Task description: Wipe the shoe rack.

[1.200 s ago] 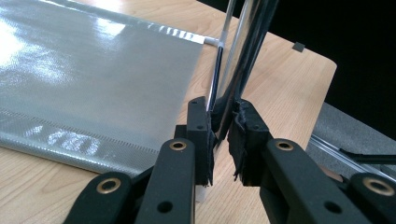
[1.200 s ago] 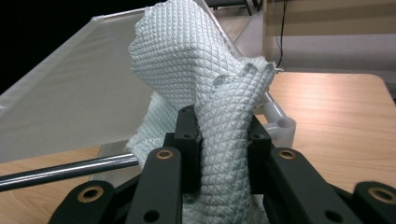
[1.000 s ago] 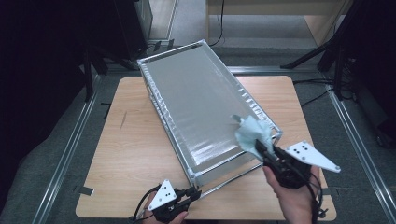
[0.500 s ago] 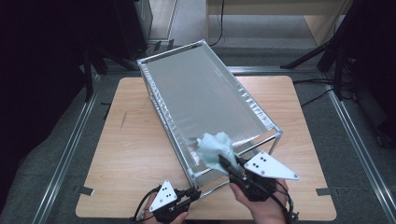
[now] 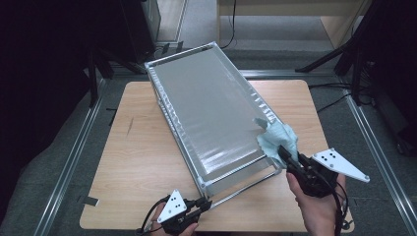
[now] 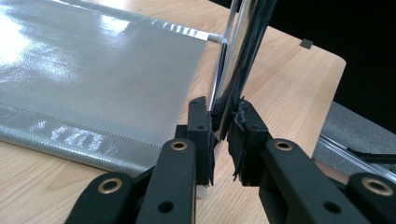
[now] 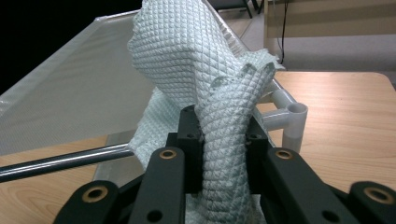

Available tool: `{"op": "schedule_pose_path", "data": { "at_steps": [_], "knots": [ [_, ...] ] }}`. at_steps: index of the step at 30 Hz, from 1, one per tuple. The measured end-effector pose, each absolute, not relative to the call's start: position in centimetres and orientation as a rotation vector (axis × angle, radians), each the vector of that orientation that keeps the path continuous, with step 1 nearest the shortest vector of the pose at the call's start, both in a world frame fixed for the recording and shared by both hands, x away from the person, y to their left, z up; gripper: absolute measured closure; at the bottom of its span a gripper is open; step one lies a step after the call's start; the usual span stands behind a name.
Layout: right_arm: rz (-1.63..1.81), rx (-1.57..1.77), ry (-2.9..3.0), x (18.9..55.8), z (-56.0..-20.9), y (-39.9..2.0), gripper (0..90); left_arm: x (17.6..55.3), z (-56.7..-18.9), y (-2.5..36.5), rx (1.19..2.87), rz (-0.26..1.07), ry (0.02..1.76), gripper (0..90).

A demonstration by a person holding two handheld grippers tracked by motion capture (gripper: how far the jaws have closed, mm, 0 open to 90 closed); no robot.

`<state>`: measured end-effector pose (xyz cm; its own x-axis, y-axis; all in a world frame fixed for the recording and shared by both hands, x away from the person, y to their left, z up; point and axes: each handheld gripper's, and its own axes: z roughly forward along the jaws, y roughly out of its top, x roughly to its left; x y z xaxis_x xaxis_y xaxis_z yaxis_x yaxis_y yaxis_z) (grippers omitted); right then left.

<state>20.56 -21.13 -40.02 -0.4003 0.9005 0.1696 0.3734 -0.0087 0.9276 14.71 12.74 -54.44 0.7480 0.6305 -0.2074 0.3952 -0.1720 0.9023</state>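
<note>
Two grippers: one per hand, both entering from the near edge of the table (image 5: 147,162).
Left gripper (image 5: 202,202): low at the near edge, lying almost flat and pointing right toward the frame's near corner; hand under it mostly cut off by the picture edge.
Left grip: jaws clenched on the chrome rod (image 6: 236,70) of the rack (image 5: 211,113), pads (image 6: 204,126) pressing it from both sides.
Right gripper (image 5: 282,151): near-right of the rack, angled up and left; hand (image 5: 317,206) wrapped around its body, wrist at the bottom edge.
Right grip: jaws pinched on a pale quilted cloth (image 7: 196,70), which bunches up above them.
Cloth position: against the rack's near right corner, on the mesh panel's edge.
Rack: lies diagonally across the table.
</note>
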Motion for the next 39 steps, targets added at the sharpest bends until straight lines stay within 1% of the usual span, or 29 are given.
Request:
{"op": "schedule_pose_path", "data": {
  "at_steps": [4,13,15,18,21,26,29,31,35,39],
  "knots": [
    [1.423,1.262,1.859,19.9,-39.6,-19.3,77.5,14.7,-54.5,12.6,1.794,0.26,0.802,79.8],
    [1.484,0.976,2.1,16.7,-39.4,-11.8,76.8,14.7,-54.5,12.7,1.8,0.263,0.799,79.8],
    [1.477,0.943,2.111,16.4,-39.4,-11.2,77.1,14.7,-54.5,12.7,1.8,0.261,0.799,79.9],
    [1.467,0.921,2.097,16.6,-39.6,-11.5,77.5,14.7,-54.5,12.7,1.799,0.262,0.8,79.9],
    [1.453,0.971,2.054,17.4,-39.6,-12.9,77.7,14.7,-54.5,12.7,1.8,0.26,0.801,79.9],
    [1.402,1.112,1.929,19.0,-39.6,-16.9,78.0,14.7,-54.5,12.7,1.802,0.262,0.799,79.9],
    [1.34,1.212,1.822,19.9,-39.9,-19.6,76.5,14.7,-54.5,12.7,1.803,0.26,0.798,79.9],
    [1.295,1.224,1.78,20.3,-40.3,-20.5,76.6,14.7,-54.5,12.7,1.803,0.261,0.797,79.8],
    [1.267,1.241,1.79,20.0,-40.2,-20.0,78.8,14.7,-54.5,12.7,1.8,0.26,0.798,79.9],
    [1.331,1.158,1.919,18.8,-39.8,-17.2,79.0,14.8,-54.5,12.7,1.799,0.263,0.801,80.0]
  ]
}}
